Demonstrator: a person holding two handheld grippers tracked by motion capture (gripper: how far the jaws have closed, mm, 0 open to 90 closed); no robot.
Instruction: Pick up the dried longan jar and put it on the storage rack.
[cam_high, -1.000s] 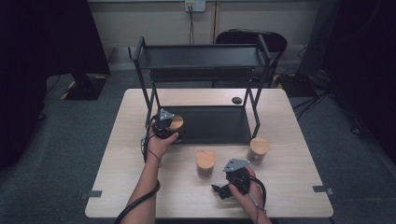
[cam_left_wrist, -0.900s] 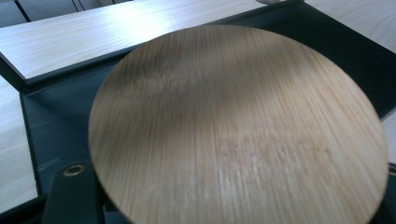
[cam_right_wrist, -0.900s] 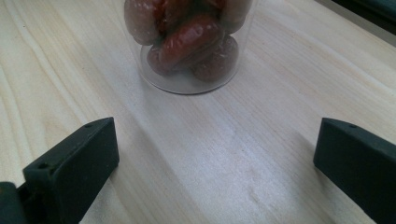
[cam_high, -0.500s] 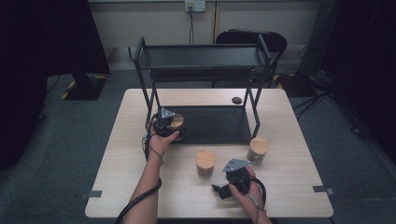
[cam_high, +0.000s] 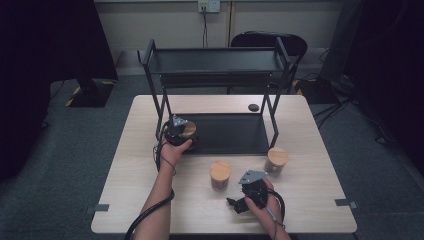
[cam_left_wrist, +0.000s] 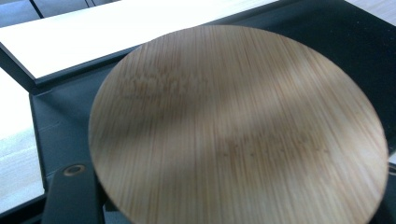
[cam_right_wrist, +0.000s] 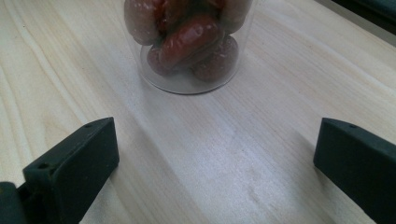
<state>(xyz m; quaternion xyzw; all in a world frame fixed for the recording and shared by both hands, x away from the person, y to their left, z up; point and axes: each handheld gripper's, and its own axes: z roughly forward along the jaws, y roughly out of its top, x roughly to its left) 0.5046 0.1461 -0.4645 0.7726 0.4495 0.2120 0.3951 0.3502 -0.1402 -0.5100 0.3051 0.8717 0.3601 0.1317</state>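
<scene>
High view: my left gripper (cam_high: 178, 131) sits at the front-left corner of the black rack (cam_high: 220, 60), at 9 o'clock of its bottom tray (cam_high: 230, 132), fingers clamped on a wooden-lidded jar (cam_high: 188, 129). My right gripper (cam_high: 250, 192) rests on the worktop (cam_high: 140, 150) at 5 o'clock of a second jar (cam_high: 220, 174); a third jar (cam_high: 276, 159) stands at 1 o'clock.

Left gripper view: I see the held jar's wooden lid (cam_left_wrist: 238, 135) close up over the tray (cam_left_wrist: 60, 112).

Right gripper view: fingers (cam_right_wrist: 70, 168) wide apart; second jar (cam_right_wrist: 189, 44), holding reddish-brown fruit, at 12 o'clock, untouched.
</scene>
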